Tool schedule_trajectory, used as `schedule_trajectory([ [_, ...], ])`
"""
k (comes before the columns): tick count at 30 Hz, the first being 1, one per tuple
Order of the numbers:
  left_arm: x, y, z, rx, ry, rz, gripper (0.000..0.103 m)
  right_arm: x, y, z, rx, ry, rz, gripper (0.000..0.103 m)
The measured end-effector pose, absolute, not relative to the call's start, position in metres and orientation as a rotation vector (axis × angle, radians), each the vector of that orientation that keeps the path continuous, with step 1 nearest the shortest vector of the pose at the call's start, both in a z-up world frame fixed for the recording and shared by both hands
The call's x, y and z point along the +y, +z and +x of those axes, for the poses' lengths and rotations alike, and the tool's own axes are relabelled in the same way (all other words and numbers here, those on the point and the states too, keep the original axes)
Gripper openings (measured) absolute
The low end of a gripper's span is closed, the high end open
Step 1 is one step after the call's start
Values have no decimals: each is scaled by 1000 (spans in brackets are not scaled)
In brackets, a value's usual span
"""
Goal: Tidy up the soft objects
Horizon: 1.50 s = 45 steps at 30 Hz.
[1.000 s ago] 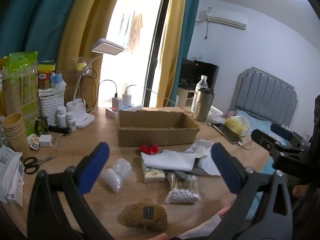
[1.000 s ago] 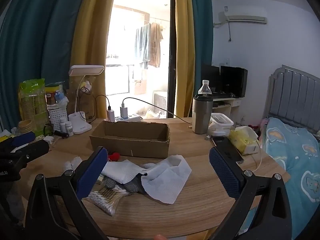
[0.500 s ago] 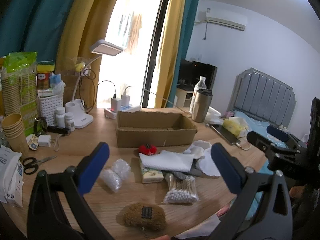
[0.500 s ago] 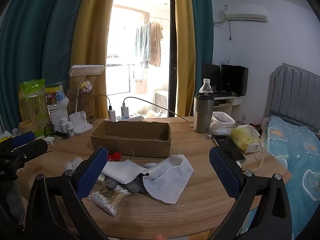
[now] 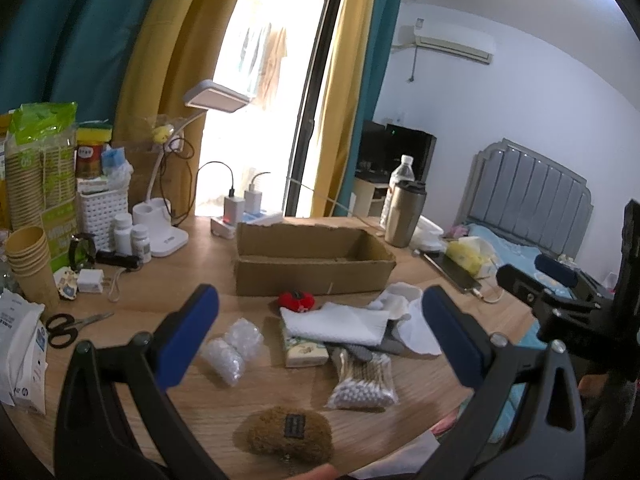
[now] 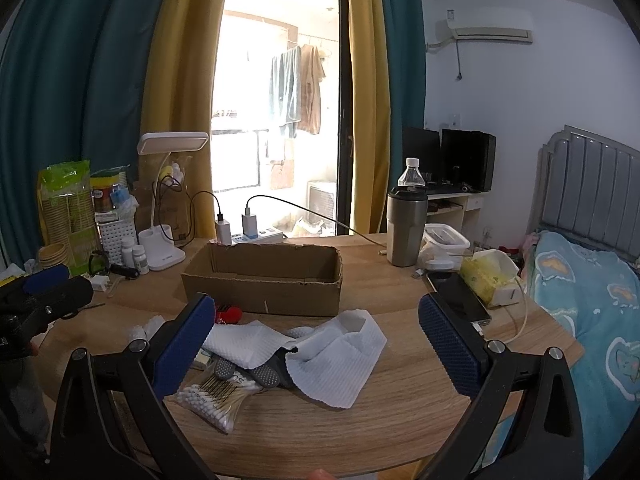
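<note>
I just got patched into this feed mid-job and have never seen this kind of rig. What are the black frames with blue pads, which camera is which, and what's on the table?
There is no robot arm. A person holds a two-finger gripper in each hand, and each gripper carries a fisheye camera looking forward along its fingers. The black frames with blue pads are those fingers.

One picture is from the left gripper, the other from the right gripper. Both are open and hold nothing. Each can be seen at the edge of the other's view.

On the wooden table stands an open cardboard box; no contents show. In front of it lie a small red plush, white cloths, a bag of cotton swabs, bubble-wrap rolls, a tissue pack and a brown fuzzy pouch. Scissors, a lamp, bottles and cups sit around the edges.
</note>
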State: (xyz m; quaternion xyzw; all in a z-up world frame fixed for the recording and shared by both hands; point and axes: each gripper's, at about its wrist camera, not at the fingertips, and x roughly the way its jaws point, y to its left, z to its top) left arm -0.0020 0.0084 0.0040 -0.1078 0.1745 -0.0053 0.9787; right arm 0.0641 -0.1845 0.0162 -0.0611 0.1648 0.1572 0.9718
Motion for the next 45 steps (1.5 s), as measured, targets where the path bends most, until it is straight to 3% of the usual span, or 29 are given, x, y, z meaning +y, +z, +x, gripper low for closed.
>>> schedule_trajectory([
  [45,5,-4,1,377,2,-213,102,-182,13,59,349,337,-117,103],
])
